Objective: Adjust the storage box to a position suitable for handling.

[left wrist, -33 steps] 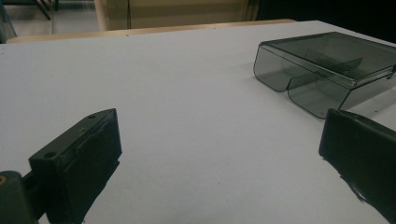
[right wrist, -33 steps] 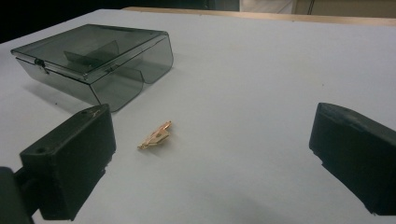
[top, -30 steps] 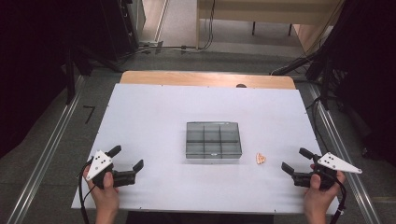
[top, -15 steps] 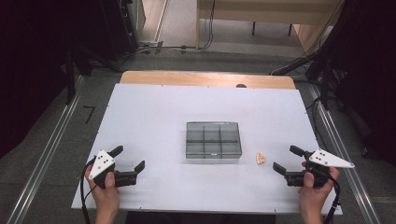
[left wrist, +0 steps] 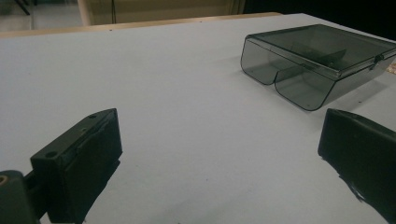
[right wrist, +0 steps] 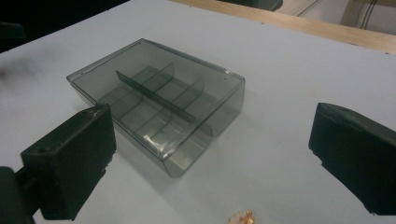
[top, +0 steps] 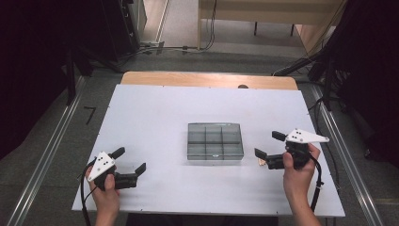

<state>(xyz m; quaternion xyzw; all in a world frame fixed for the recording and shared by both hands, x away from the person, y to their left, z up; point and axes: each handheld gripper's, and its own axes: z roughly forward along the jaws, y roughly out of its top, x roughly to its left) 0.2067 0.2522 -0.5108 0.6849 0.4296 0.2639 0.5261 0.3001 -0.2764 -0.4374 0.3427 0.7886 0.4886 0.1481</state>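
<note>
The big white desk holds just a few things. In the middle sits a dark see-through box with its lid shut and little walls inside that split it into small rooms. In the right gripper view the box is close, a bit to the left.

The right tongs are wide open and hold nothing. A second ago they were near the right edge of the desk. Now they have slid in toward the box and stand just beside its right side. The left tongs are wide open too, and empty. They have stayed where they were, well apart from the box, near the front left of the desk.

The smallest thing is a tiny orange-and-white bit lying on the desk, just beside the box's front right corner. It is too small to tell what it is. The right tongs point at it now, so it looks like they are about to pick it up.
</note>
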